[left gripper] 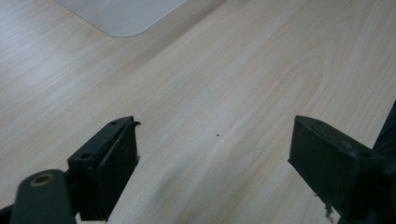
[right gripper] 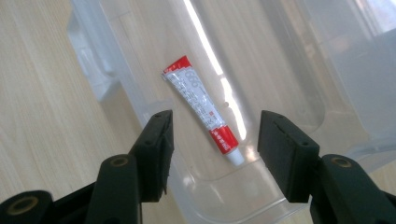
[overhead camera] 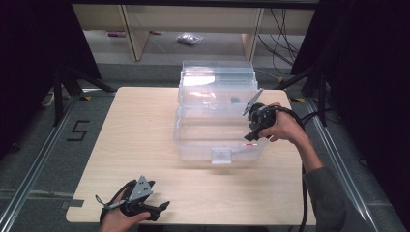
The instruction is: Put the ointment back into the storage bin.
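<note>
Handling looks easy, in my judgement: the tube (right gripper: 204, 108) is small and light, soft enough to dent under a hard squeeze and somewhat slick, so the best hold is across its middle, squeezed gently. Left of the clear plastic bin (overhead camera: 193, 140), near the front edge of the worktop (overhead camera: 135, 125), the left claw (left gripper: 212, 165) hangs low over bare wood with its jaws spread wide and nothing between them. Inside the bin, the tube lies flat on the floor near the right wall, white with red bands at both ends, small print along its body and a pale cap at one end. Over the bin's right rim, the right claw (right gripper: 215, 140) hovers with its jaws spread, the tube lying between them, not yet touched.
</note>
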Demonstrator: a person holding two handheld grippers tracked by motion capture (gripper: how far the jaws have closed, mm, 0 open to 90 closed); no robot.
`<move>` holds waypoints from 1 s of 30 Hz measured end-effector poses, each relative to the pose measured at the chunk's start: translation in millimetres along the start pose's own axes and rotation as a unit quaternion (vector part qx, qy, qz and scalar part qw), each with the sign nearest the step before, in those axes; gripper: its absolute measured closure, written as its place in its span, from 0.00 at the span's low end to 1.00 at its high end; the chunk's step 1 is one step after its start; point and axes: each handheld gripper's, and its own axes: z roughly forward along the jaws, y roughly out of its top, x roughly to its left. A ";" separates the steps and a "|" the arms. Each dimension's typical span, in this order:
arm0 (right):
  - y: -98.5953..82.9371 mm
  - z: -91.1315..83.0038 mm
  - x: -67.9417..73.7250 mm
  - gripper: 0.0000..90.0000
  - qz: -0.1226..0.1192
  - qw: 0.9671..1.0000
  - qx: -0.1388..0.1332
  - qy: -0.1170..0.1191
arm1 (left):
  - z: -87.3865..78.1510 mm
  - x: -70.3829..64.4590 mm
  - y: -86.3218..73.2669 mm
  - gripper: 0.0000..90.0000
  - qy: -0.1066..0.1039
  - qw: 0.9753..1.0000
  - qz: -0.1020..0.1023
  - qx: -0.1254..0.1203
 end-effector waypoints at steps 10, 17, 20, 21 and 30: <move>-8.0 -9.5 22.7 0.41 0.016 0.999 -0.039 -0.005 | -0.1 -0.6 0.1 0.17 0.001 1.000 -0.004 0.000; -20.6 -12.7 38.2 0.33 0.036 0.996 -0.079 -0.010 | -0.5 -0.8 0.5 0.17 0.002 1.000 0.000 0.006; -23.9 -11.3 42.3 0.32 0.043 0.995 -0.084 -0.010 | -0.1 -0.6 0.4 0.17 0.001 1.000 0.000 0.005; -27.3 -9.4 45.8 0.31 0.044 0.995 -0.095 -0.007 | -0.1 -0.6 0.5 0.17 0.001 1.000 0.001 0.005; -36.8 -3.7 55.4 0.29 0.055 0.992 -0.109 -0.014 | -0.1 -0.6 0.4 0.17 0.001 1.000 0.001 0.004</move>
